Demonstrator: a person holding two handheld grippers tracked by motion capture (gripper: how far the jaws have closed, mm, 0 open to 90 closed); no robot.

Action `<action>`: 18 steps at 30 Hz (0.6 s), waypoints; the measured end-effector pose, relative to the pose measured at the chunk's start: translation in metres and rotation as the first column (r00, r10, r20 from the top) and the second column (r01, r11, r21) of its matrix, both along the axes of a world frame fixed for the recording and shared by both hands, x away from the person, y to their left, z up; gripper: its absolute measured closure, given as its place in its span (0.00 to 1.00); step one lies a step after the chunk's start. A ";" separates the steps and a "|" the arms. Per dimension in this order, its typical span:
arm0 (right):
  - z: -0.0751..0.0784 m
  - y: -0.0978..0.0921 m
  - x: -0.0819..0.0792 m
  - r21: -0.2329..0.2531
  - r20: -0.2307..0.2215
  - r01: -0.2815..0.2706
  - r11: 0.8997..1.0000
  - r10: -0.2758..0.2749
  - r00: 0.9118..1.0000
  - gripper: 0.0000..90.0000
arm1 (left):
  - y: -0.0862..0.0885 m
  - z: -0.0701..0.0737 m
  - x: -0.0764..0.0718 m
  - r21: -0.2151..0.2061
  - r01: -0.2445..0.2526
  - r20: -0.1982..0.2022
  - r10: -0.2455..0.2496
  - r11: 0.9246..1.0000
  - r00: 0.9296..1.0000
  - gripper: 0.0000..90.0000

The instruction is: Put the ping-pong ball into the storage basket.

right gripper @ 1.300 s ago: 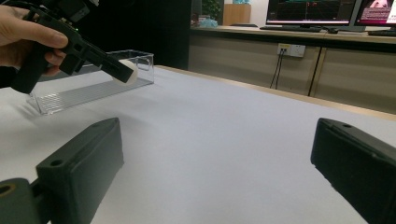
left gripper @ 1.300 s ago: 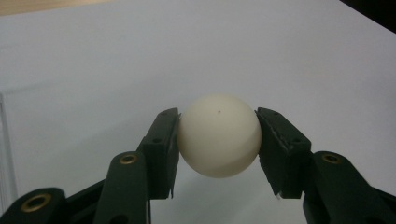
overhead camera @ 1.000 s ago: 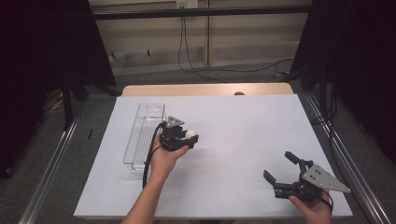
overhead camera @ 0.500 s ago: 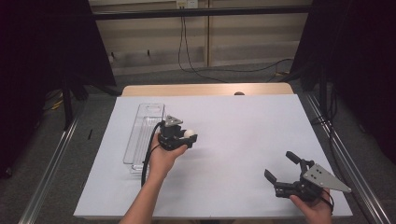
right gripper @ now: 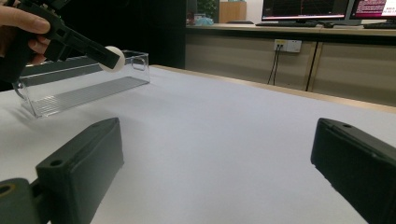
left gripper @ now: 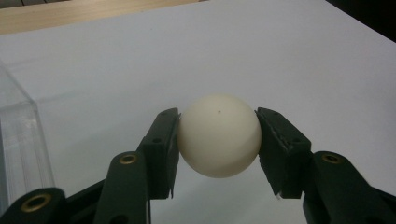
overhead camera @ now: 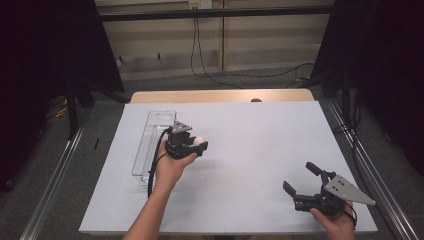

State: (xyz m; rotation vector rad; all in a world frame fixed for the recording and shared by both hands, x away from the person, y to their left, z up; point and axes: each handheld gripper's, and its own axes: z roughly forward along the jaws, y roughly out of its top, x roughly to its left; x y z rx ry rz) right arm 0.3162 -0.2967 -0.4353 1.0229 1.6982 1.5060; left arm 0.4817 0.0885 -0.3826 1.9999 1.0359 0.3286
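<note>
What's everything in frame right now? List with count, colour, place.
ball: 1, off-white, clamped between the left gripper's jaws, held above the sheet beside the tray
tray: 1, clear plastic, long and narrow, on the left part of the sheet
sheet: 1, white, covering the table
table: 1, light wood, far edge showing beyond the sheet
monitors: 2, dark, lit screens, on a far desk in the right gripper view
left gripper: 1, black, shut on the ball, right of the tray
right gripper: 1, black with grey plate, jaws wide apart, near right corner of the sheet
</note>
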 end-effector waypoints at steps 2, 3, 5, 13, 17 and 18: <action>0.000 0.000 0.000 -0.002 0.001 0.001 1.000 -0.001 1.000 0.02 | -0.001 0.000 0.000 -0.015 -0.013 0.002 0.013 1.000 1.000 0.57; 0.000 0.000 0.000 0.000 -0.002 -0.001 1.000 0.001 1.000 0.02 | 0.000 0.001 0.000 -0.011 -0.010 0.003 0.010 1.000 1.000 0.57; 0.000 0.000 0.000 0.001 -0.003 0.001 1.000 -0.001 1.000 0.02 | -0.001 0.002 0.000 -0.015 -0.010 0.003 0.010 1.000 1.000 0.57; 0.000 -0.001 0.000 0.001 0.004 -0.001 1.000 0.001 1.000 0.02 | -0.003 0.005 0.000 -0.041 -0.026 0.004 0.026 0.999 1.000 0.57; 0.000 -0.001 0.000 0.005 -0.004 -0.003 1.000 0.003 1.000 0.02 | -0.002 0.005 0.000 -0.038 -0.027 0.003 0.027 0.999 1.000 0.57; 0.000 -0.001 0.000 0.007 -0.001 0.001 1.000 -0.001 1.000 0.02 | -0.002 0.006 0.000 -0.037 -0.026 0.003 0.026 0.999 1.000 0.57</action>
